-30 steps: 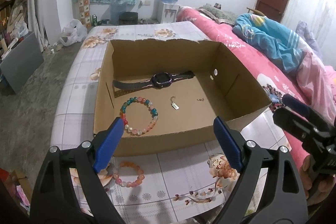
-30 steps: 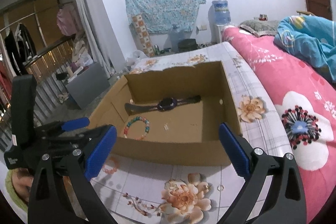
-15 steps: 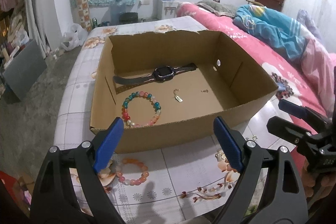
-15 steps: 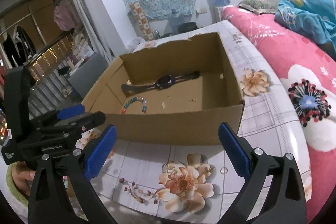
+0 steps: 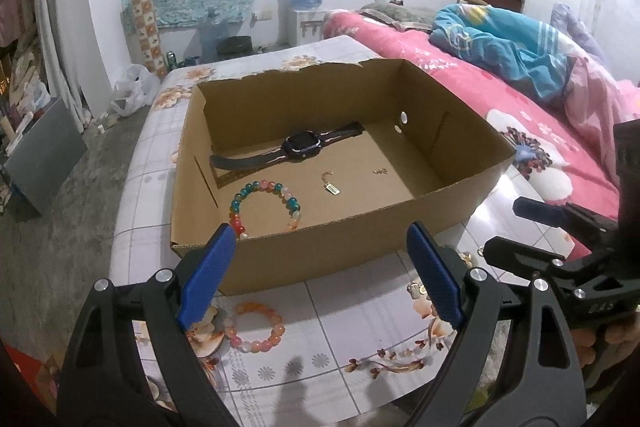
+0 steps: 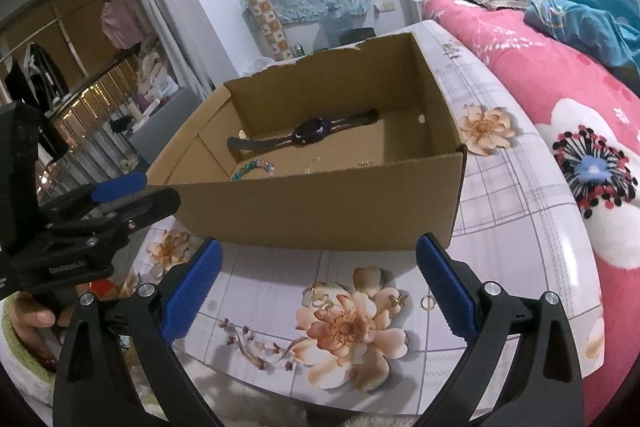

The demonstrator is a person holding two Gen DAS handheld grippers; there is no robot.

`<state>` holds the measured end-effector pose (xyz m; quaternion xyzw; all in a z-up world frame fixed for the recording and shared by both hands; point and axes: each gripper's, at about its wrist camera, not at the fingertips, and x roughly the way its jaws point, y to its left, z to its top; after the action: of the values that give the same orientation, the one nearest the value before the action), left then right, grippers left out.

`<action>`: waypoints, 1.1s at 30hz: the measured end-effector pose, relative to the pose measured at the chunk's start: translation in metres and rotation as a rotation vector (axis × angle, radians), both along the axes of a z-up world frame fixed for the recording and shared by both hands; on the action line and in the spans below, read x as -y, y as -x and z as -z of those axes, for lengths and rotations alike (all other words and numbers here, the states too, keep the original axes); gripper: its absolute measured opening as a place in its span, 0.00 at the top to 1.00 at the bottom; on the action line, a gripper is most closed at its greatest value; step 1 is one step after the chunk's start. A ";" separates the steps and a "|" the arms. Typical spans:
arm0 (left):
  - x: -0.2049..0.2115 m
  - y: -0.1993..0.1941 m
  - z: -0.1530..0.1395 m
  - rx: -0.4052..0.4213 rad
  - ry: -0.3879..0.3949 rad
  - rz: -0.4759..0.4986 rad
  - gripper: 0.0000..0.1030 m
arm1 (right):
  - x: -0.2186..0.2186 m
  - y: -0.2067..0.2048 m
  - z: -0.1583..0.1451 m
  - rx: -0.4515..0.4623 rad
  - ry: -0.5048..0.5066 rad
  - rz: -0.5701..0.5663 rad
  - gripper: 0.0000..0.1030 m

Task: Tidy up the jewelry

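Both grippers, left gripper (image 5: 320, 275) and right gripper (image 6: 318, 289), are hovering wide apart, empty. Watch (image 5: 302, 143) and beaded bracelet (image 5: 264, 205) are lying inside the box (image 5: 320, 255); pink bracelet (image 5: 254, 327) and small rings (image 6: 427, 303) near it are awaiting pickup.

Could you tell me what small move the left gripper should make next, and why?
Probably lower the left gripper onto the pink bead bracelet. It lies on the table outside the cardboard box, just below the open, empty fingers, while the watch and multicolored bracelet are already inside.
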<state>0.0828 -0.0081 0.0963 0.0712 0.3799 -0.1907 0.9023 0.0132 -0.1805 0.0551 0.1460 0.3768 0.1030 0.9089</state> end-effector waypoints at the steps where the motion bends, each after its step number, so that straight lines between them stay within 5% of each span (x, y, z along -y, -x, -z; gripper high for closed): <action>1: 0.001 0.001 0.000 0.000 -0.002 0.003 0.19 | 0.000 0.000 0.001 -0.001 -0.001 0.000 0.08; 33: 0.003 0.066 0.007 0.017 -0.013 -0.090 0.19 | 0.005 0.038 0.007 -0.006 -0.042 -0.041 0.08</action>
<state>0.0164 -0.0113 0.0892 0.0615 0.3763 -0.1468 0.9127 -0.0246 -0.1853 0.0481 0.1574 0.3801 0.1291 0.9023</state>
